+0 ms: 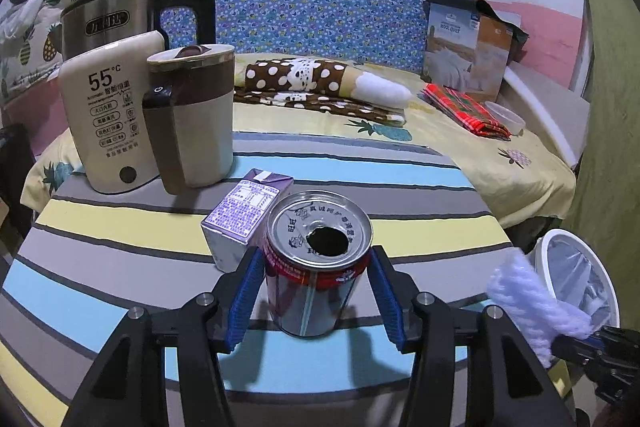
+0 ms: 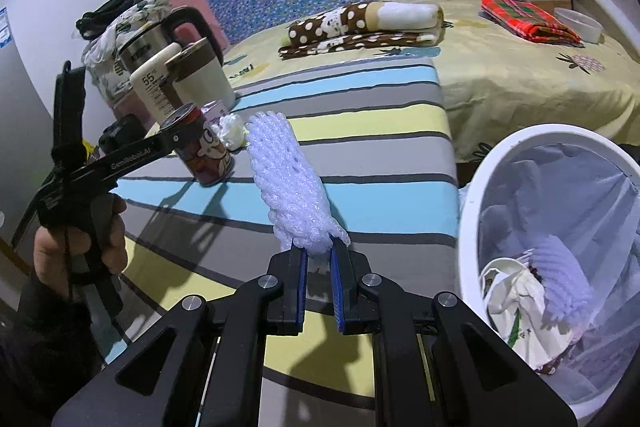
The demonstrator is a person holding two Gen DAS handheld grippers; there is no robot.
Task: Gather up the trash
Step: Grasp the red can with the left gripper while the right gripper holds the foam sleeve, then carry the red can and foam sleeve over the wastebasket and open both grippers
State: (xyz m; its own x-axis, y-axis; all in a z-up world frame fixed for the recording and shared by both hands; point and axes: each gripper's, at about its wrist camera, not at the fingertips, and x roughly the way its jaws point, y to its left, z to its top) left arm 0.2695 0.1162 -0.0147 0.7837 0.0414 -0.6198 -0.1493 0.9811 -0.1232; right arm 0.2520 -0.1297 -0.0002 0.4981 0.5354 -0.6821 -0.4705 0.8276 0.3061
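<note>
An opened red drink can [image 1: 316, 263] stands on the striped table [image 1: 120, 227], between the blue pads of my left gripper [image 1: 316, 291]; the jaws are open around it, with small gaps on both sides. A purple drink carton [image 1: 244, 211] stands just behind it. My right gripper [image 2: 319, 267] is shut on a white foam net sleeve [image 2: 288, 187], held above the table's right side. The sleeve also shows in the left wrist view [image 1: 532, 299]. The can [image 2: 208, 151] and a crumpled white tissue [image 2: 232, 131] show in the right wrist view.
A white bin [image 2: 472, 187] with a clear liner stands right of the table and holds paper and foam trash; it also shows in the left wrist view [image 1: 540, 255]. A steel kettle [image 1: 108, 19], a cream jug [image 1: 196, 119] and a 55°C box [image 1: 108, 115] stand at the table's far left. A bed lies behind.
</note>
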